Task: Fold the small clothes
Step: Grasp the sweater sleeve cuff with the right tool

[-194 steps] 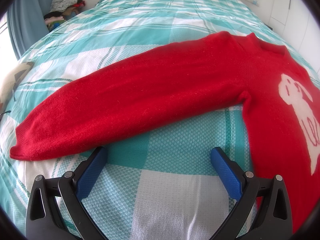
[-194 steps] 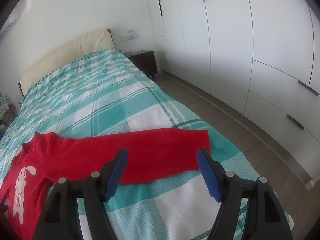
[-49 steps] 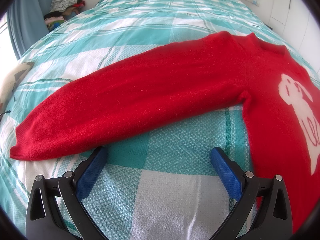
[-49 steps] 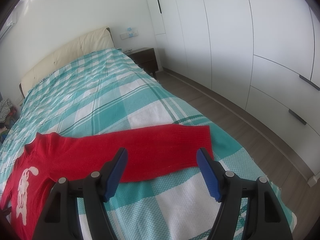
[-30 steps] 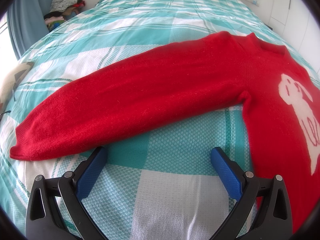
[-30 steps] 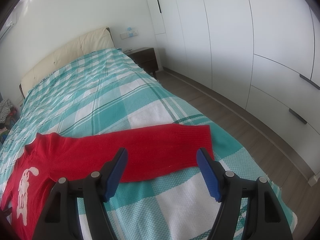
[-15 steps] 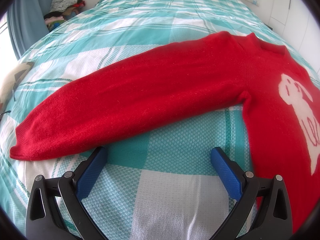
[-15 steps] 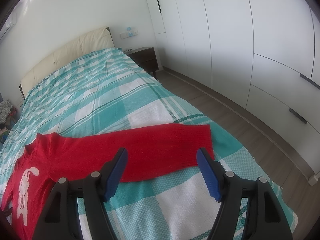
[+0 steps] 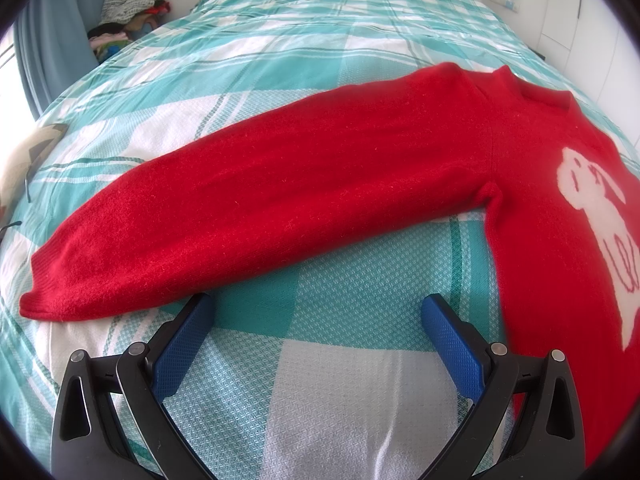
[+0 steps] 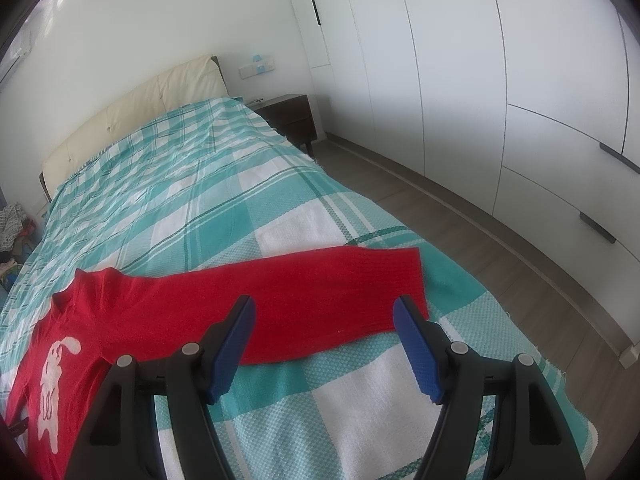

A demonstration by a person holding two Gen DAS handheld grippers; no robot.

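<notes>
Left wrist view first: the red sweater (image 9: 304, 184) lies spread flat on the bed (image 9: 320, 40), on its teal-and-white checked cover, one sleeve stretched out leftward with the cuff (image 9: 36, 280) near the bed's left side. The left tongs (image 9: 318, 320) hover just short of that sleeve, blue pads standing wide apart with only bedcover between them. The sleeve's lower edge runs just beyond the left pad's tip; the sweater's body, with its white rabbit motif (image 9: 592, 208), sits off to the right beside the right pad. Against the earlier frames, nothing here has shifted.

Over to the right wrist view: the other sleeve reaches rightward across the bed, its cuff (image 10: 404, 280) ending near the mattress edge, wardrobe doors (image 10: 480, 80) beyond. The right tongs (image 10: 324, 312) are spread open too, framing the sleeve's outer half, gripping nothing. The cuff shows just past the right pad. Compared with several seconds ago, the view has crept slightly; over the last second it holds steady.
</notes>
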